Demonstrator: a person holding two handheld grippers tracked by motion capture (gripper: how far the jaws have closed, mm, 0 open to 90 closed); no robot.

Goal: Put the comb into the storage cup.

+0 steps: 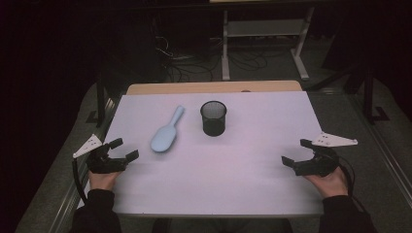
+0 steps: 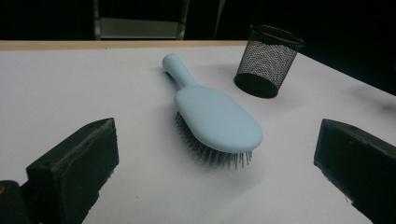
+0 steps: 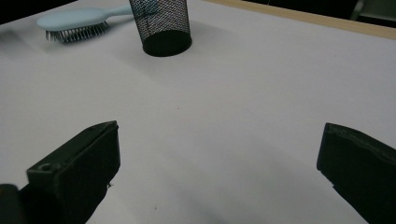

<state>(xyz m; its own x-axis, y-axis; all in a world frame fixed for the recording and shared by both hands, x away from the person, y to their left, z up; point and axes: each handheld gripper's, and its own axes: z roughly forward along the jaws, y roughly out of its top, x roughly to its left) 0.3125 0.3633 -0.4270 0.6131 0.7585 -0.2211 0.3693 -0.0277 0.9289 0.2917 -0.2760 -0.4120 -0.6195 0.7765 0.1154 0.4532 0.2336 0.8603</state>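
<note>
White table [image 1: 218, 170], dark room | hairbrush [image 1: 165, 133] bristles-down beside cup [image 1: 213, 118], toward far edge | left gripper [image 1: 119, 149] wide, facing brush for pickup | right gripper [image 1: 296, 152] wide, idle.

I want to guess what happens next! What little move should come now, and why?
Probably the left tool eases forward to the light blue plastic hairbrush: its jaws stand open, aimed at the brush lying bristles-down beside the black mesh cup.

A white-topped table [image 1: 233, 170] with a wooden far edge carries a pale blue hairbrush [image 1: 166, 132] lying bristles down and, just beside it, an upright black mesh cup [image 1: 213, 118].
</note>
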